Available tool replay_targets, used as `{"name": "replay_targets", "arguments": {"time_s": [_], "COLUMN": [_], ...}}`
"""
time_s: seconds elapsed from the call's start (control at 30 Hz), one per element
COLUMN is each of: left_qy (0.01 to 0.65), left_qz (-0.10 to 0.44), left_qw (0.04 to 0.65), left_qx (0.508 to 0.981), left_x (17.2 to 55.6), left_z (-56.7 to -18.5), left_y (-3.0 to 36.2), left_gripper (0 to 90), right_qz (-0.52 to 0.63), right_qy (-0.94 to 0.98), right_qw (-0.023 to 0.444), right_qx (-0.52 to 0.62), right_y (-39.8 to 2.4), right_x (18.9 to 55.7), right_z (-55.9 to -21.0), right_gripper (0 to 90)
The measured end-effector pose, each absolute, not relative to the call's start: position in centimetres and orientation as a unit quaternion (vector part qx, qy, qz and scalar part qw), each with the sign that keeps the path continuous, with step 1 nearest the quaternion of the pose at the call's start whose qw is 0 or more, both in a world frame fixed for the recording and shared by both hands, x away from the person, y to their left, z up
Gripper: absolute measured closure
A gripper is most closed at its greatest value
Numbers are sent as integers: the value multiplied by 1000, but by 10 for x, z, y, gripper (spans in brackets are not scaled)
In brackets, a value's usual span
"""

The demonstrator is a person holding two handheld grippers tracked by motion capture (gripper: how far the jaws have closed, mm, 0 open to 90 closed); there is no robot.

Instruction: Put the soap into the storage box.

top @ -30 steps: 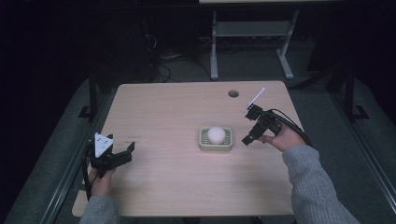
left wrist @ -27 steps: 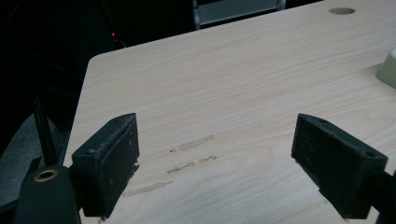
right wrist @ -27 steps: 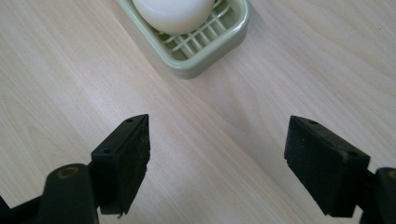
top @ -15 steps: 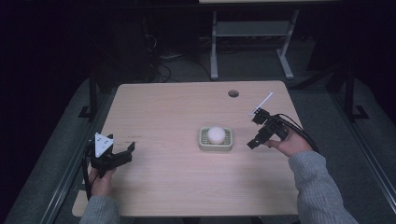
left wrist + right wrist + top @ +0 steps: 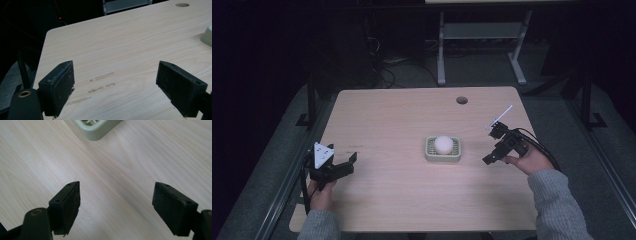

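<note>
a white ball (image 5: 443, 144) is sitting in a pale green dish (image 5: 429, 154) near the middle of the table (image 5: 387, 115) — maybe soap, it is too small to tell. the right gripper (image 5: 488, 159) is hovering just beside the dish, jaws wide apart. the left gripper (image 5: 351, 161) is resting well apart — jaws gaping too.

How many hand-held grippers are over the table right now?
2. The left hand-held gripper is near the table's left edge; the right hand-held gripper is to the right of the dish with the white ball.
</note>
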State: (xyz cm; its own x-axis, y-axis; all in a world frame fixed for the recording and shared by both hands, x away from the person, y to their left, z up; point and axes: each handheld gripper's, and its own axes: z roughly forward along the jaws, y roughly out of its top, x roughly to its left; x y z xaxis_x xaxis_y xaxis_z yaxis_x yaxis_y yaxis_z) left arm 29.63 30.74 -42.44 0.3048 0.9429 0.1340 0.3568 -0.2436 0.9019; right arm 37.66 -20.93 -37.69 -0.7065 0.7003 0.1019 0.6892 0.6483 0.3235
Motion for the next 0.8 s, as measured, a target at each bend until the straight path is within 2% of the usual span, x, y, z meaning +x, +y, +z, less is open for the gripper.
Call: {"name": "replay_targets", "arguments": {"time_s": [0.8], "left_qy": [463], "left_qz": [356], "left_qw": [401], "left_qx": [706], "left_x": [296], "left_z": [-425], "left_y": [305], "left_gripper": [148], "right_qz": [194], "right_qy": [894], "right_qw": [13], "right_qx": [403], "right_y": [-239], "right_x": [345], "right_z": [-405], "right_gripper": [223]}}
